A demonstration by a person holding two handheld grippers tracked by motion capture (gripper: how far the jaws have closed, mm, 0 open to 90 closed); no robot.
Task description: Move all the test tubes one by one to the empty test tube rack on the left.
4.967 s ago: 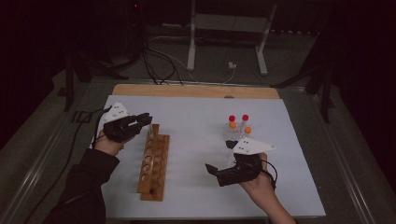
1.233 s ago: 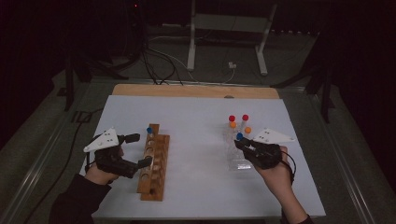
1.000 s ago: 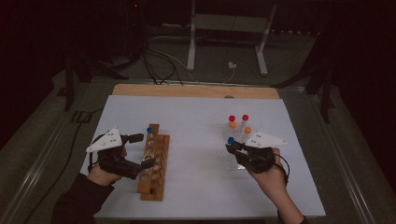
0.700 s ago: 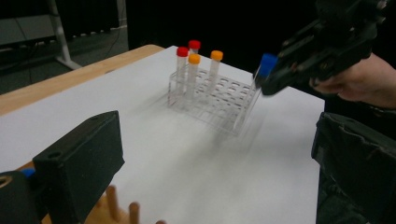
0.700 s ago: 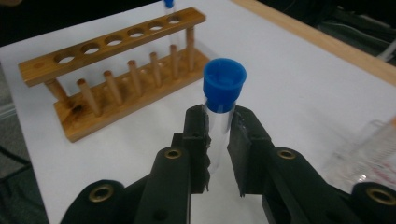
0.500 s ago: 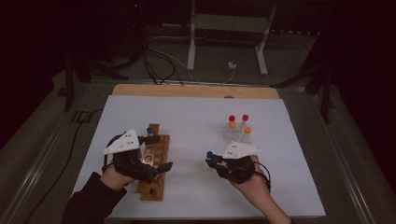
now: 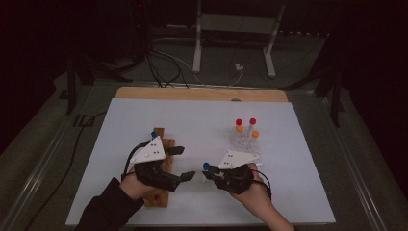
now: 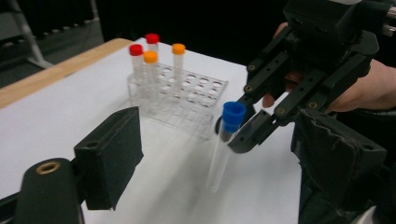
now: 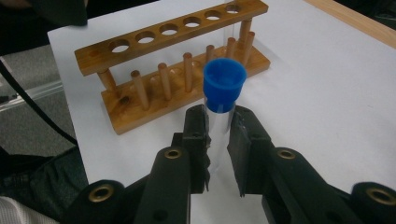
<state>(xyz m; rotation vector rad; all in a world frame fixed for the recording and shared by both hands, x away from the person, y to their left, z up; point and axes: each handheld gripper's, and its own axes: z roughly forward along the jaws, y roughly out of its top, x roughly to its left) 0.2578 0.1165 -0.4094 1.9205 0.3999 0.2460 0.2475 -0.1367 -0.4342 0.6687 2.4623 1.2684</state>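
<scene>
- Right gripper [image 9: 218,140] clamped on the blue-capped tube [image 9: 219,100], just under the cap, tube upright, held above the white table [image 7: 288,192] between the two racks.
- Left gripper [image 8: 224,154] with jaws wide, having just been narrowing; tube [image 8: 224,140] standing between them in the left gripper view, pads not yet touching the glass.
- Step in hand, by the look of it: a handover of the tube from right to left, bound for the wooden rack [image 9: 177,60] lying under the left hand [image 7: 139,185].
- Best taken lower on the glass, well below the right gripper's hold, so the two sets of jaws stay clear of each other.
- Tube kept vertical and centred between the left pads before closing; a skewed pinch on round, smooth glass likely to make it slip or swing.
- Right grip to be loosened only once the left pads press firmly on both sides.
- Slow closing advised: thin glass, small contact area.
- Clear rack [image 8: 187,100] with red- and orange-capped tubes [image 7: 245,127] well apart, out of the way.
</scene>
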